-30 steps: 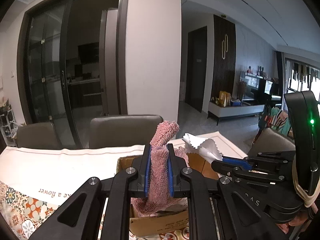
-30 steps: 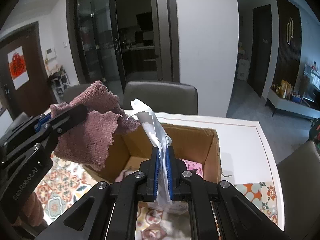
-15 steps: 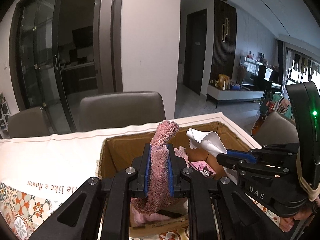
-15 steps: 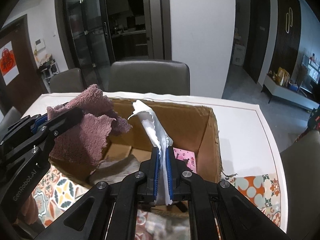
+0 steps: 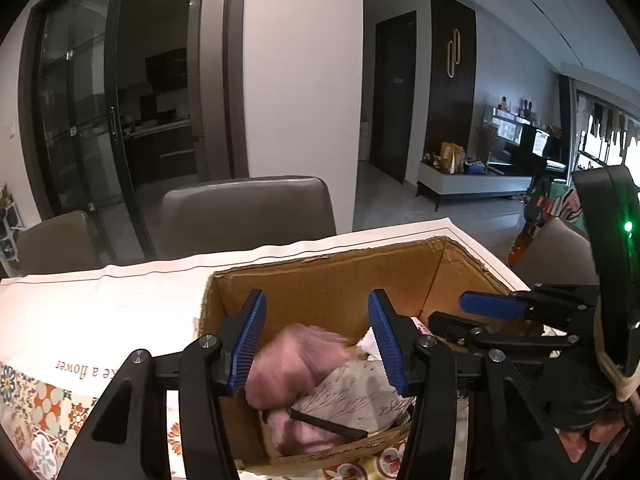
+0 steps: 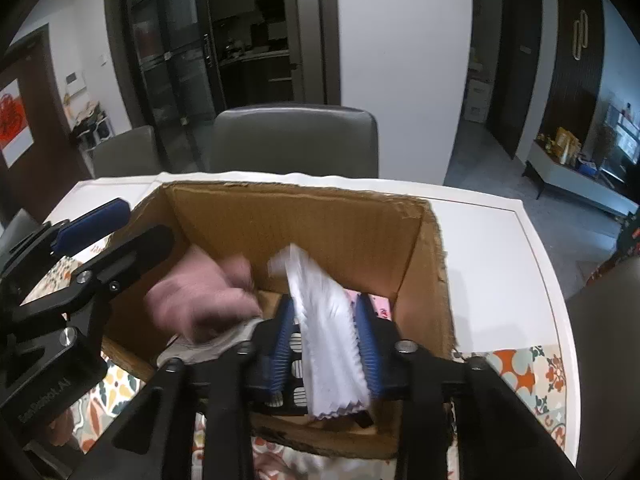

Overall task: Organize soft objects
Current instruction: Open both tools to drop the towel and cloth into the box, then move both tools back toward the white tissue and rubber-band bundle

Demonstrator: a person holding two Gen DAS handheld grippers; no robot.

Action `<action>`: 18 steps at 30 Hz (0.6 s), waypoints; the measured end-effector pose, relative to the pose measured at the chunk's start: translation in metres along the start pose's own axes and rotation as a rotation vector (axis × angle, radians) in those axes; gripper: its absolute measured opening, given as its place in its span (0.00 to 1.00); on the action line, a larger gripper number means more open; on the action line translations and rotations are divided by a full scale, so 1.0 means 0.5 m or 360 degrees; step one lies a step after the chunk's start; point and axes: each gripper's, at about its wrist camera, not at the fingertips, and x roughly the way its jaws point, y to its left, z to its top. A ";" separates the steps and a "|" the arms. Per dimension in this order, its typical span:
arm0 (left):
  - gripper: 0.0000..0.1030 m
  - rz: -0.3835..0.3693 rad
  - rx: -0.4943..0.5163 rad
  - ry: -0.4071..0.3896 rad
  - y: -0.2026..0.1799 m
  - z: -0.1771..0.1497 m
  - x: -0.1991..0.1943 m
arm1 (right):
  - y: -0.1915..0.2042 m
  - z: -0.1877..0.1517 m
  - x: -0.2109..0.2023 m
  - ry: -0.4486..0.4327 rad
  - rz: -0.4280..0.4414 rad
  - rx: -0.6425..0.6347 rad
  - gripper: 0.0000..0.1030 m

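The left gripper (image 5: pixel 316 342) was seen with its jaws spread wide and nothing between them, poised over the open cardboard box (image 5: pixel 328 280) in the lower middle of the left wrist view. The pink towel (image 5: pixel 296 364) lay blurred just below and between those parted fingers, inside the box, resting on a printed pale cloth (image 5: pixel 356 396) with a dark strip across it. From the right wrist view the same pink towel (image 6: pixel 200 300) appeared at the centre left of the frame, inside the box by its left wall.

The right gripper (image 6: pixel 326 340) was likewise parted, its blue pads (image 6: pixel 282 340) standing apart on either side of the white cloth (image 6: pixel 324 332). That cloth ran lengthwise between the fingers, its long axis pointing from the lower middle of the frame up toward the box's far wall (image 6: pixel 296 224), its zigzag edge hanging at the near end. Whether it was touched by either pad could not be told; it was judged released, not gripped.

Both soft things were therefore judged to be within the box, each directly beneath its own gripper. The coming move was judged to turn on lifting each gripper straight up and back, since the white cloth sat in line with the right fingers and could be dragged out by a sideways pull
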 end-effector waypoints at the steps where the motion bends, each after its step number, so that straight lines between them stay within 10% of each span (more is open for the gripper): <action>1: 0.51 0.0006 -0.0003 -0.0002 0.000 0.001 -0.004 | -0.003 0.000 -0.003 -0.0003 0.0001 0.0013 0.35; 18: 0.56 0.0040 -0.0091 -0.0090 0.004 0.002 -0.123 | 0.005 -0.006 -0.130 -0.0177 0.0035 0.0122 0.36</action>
